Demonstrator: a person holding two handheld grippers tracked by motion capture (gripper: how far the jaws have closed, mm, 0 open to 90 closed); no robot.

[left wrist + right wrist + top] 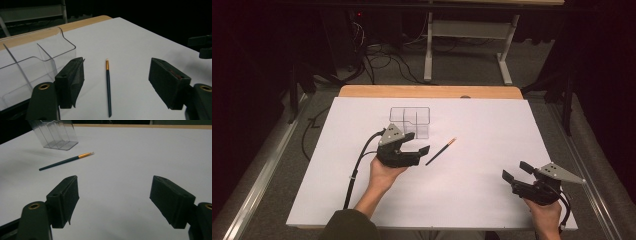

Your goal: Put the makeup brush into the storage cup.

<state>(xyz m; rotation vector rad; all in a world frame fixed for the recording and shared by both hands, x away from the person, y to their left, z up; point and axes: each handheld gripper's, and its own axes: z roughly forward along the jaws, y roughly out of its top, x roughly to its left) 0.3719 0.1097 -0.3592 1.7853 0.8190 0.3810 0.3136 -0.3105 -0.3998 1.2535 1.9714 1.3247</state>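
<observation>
A thin paintbrush (pixel 441 151) with a dark green handle, a gold ferrule and a pale tip lies flat on the white table (pixel 492 190), roughly in the middle of it. In the high view it runs on a slant, tip pointing up and to the right, handle end down and to the left.

The left claw (pixel 418 143) is held above the table just to the left of the paintbrush, its jaws standing wide with nothing pressed between the pads. In the left gripper view the paintbrush lies on the table in the gap between the two black jaws, nearer the left one, and touches neither. Whether the claw hovers clear of the table surface or rests on it cannot be told for sure from these angles; it seems to be raised.

A clear plastic organizer (pixel 411 122) with several compartments stands on the table just behind the left claw, near the far edge. In the left gripper view its transparent walls rise just beside the left jaw.

The right claw (pixel 516 170) sits well apart from the paintbrush, near the right front corner of the table, held in the person's right hand (pixel 546 216). Its jaws are also spread wide and hold nothing; bare table shows between them in the right gripper view, with the paintbrush and organizer farther off.
</observation>
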